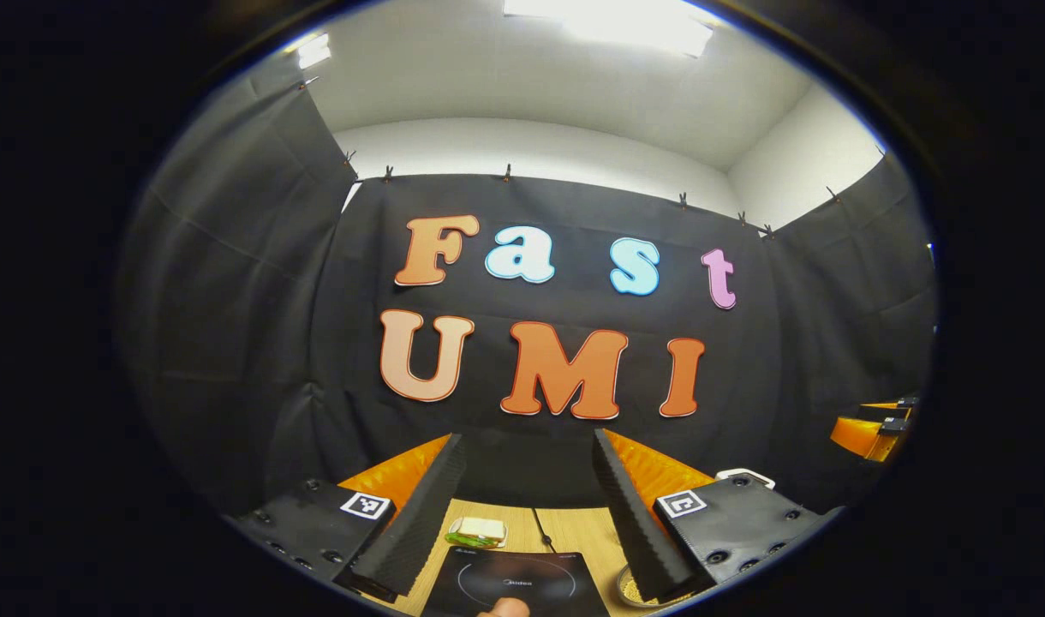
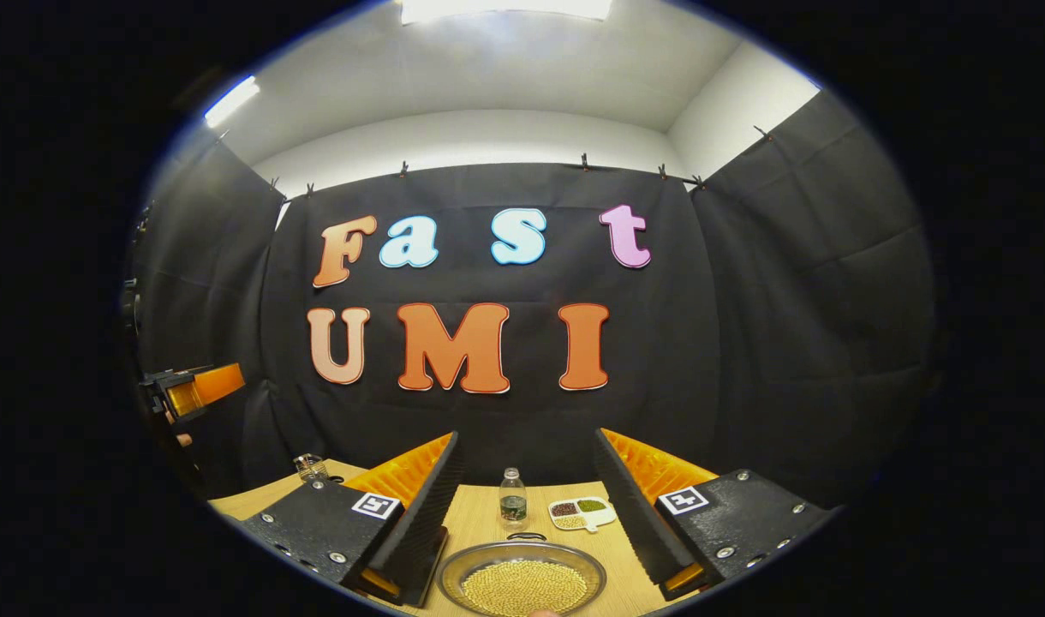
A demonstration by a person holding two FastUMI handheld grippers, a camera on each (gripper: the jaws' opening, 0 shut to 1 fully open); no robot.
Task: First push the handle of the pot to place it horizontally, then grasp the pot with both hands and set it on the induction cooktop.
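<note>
Both grippers held high and level above the light wooden table (image 2: pixel 488 514), jaws spread wide, nothing between them; likely a ready stance before any contact

Left gripper (image 1: pixel 527 514) hangs over the flat black induction cooktop (image 1: pixel 514 583), which lies at the near edge of the table. Small white dish with something green (image 1: pixel 477 531) just beyond it

Right gripper (image 2: pixel 522 514) hovers over the round shallow metal pot (image 2: pixel 522 583), filled with small yellow beads and resting on the table, not on the cooktop. Its handle: cannot tell. Small clear glass bottle (image 2: pixel 512 495) and white divided tray (image 2: pixel 582 512) stand beyond the pot

Handle push looks not yet begun
</note>
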